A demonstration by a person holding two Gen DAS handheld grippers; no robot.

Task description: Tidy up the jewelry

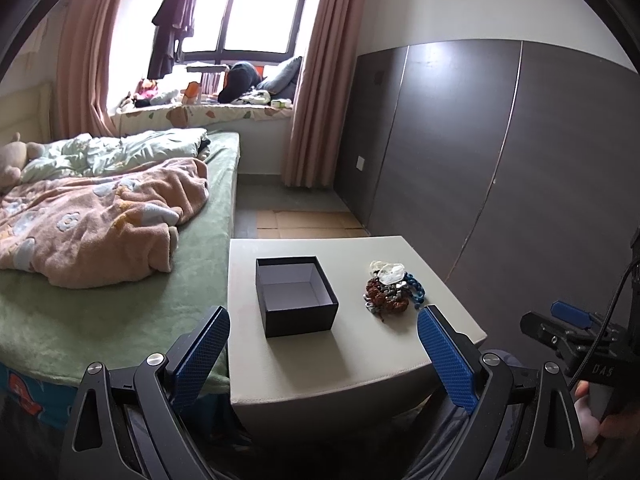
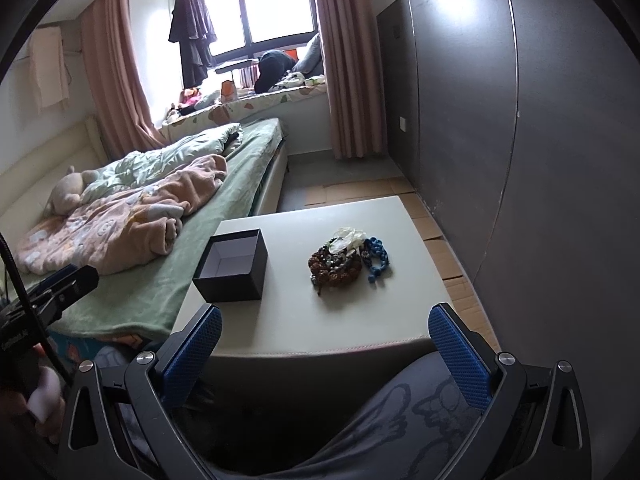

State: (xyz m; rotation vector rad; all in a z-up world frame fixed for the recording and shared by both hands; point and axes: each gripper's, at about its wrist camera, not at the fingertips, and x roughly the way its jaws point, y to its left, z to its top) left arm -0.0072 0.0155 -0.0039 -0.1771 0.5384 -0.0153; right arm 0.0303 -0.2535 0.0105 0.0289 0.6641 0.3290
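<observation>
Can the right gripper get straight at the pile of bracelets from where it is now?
Probably yes. The right gripper is open, holds nothing, and the bracelet pile lies ahead on the table, apart from the black box.

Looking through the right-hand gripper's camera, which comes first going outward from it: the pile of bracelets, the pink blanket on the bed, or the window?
1. Pile of bracelets, on the white table just ahead.
2. Pink blanket, left on the bed.
3. Window, far end of the room.
</observation>
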